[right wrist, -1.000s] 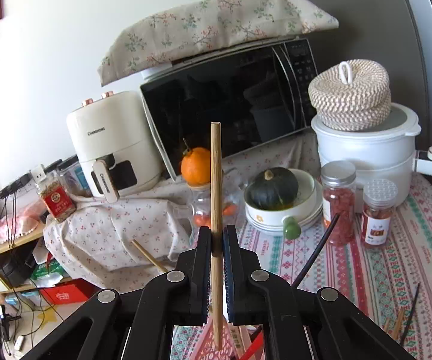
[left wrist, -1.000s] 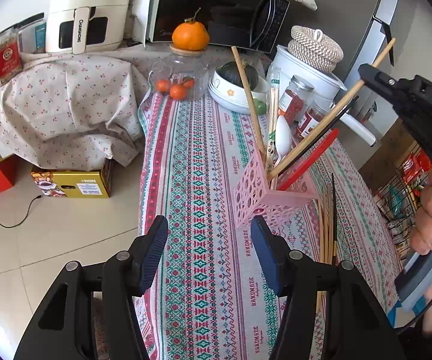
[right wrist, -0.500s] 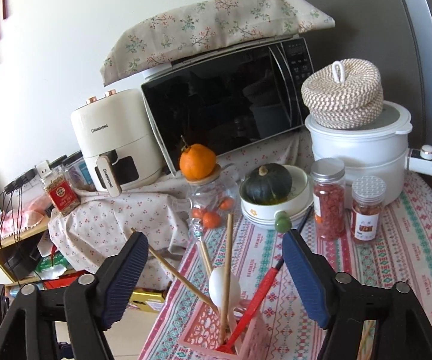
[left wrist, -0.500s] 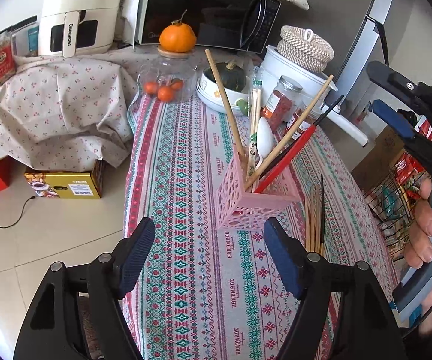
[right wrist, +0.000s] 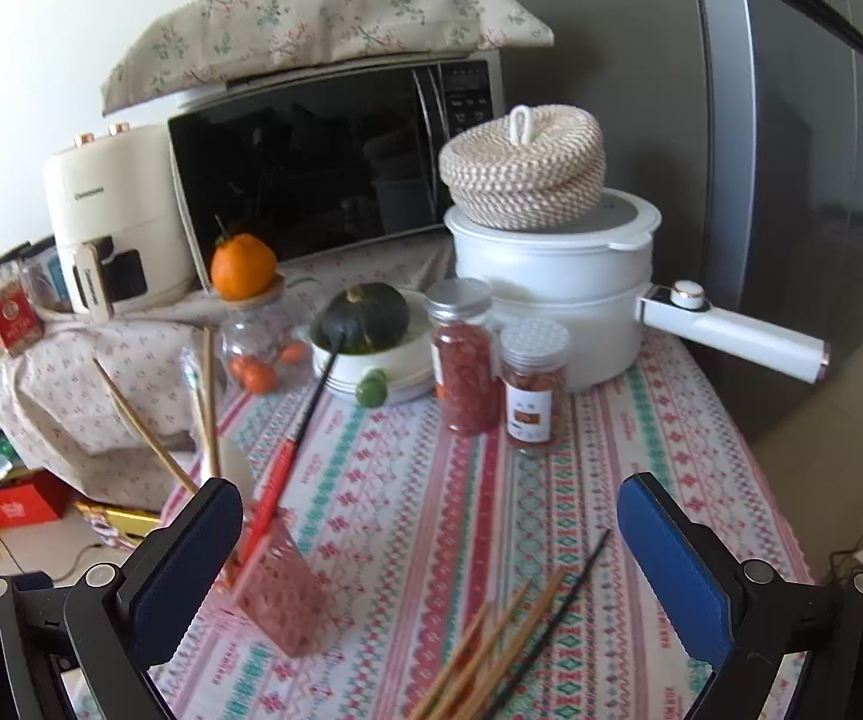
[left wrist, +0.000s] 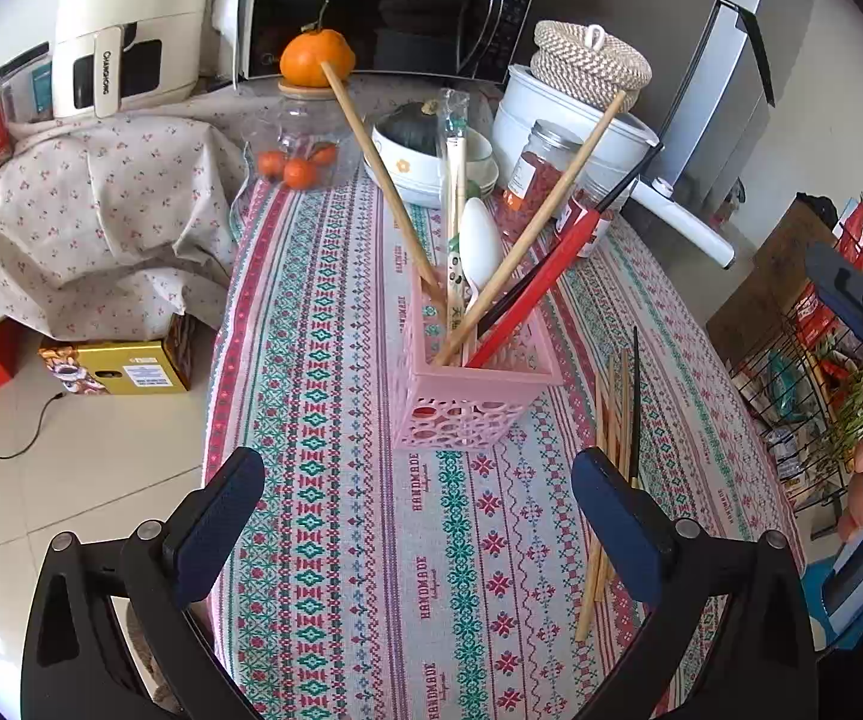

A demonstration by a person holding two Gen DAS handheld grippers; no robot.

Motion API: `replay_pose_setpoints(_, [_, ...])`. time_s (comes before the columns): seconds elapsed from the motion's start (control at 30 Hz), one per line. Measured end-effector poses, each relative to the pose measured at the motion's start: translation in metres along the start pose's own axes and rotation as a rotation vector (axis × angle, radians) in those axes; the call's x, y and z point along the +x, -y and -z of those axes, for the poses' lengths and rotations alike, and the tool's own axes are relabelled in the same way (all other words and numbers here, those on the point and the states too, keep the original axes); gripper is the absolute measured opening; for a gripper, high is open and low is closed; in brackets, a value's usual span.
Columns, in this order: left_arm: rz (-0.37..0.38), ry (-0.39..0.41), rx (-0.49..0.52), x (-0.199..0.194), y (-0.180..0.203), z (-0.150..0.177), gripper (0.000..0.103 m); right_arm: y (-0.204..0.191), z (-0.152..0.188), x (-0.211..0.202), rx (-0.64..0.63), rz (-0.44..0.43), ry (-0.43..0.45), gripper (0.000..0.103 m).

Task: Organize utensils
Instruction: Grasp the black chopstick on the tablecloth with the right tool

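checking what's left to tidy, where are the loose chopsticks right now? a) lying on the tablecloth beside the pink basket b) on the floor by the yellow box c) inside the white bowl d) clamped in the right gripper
a: the loose chopsticks lie flat on the tablecloth just beside the pink basket, while the right gripper and the left gripper are both open and empty.

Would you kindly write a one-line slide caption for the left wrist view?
Open left gripper faces a pink utensil basket holding chopsticks and a white spoon; loose chopsticks lie on the tablecloth beside it.
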State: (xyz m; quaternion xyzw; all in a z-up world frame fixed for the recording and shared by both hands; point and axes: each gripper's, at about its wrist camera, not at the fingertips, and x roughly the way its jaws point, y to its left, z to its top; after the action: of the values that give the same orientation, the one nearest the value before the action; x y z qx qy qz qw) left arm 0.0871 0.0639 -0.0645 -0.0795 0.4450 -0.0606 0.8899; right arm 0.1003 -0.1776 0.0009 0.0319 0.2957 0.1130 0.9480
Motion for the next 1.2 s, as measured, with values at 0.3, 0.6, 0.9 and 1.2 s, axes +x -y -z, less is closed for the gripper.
replay_pose_setpoints(0.3, [-0.031, -0.072, 0.040, 0.023, 0.020, 0.006, 0.103, 0.048, 0.042, 0.049, 0.048, 0.069, -0.346, 0.103])
replay_pose_setpoints(0.6, [-0.037, -0.130, 0.075, 0.039, 0.028, 0.013, 0.103, 0.073, 0.082, 0.108, 0.155, 0.134, -0.603, 0.103])
replay_pose_setpoints(0.9, [-0.007, -0.147, 0.082, 0.044, 0.037, 0.013, 0.103, 0.090, 0.095, 0.162, 0.210, 0.244, -0.688, 0.103])
replay_pose_setpoints(1.2, [0.004, -0.167, 0.105, 0.048, 0.040, 0.017, 0.103, 0.098, 0.093, 0.178, 0.220, 0.329, -0.667, 0.103])
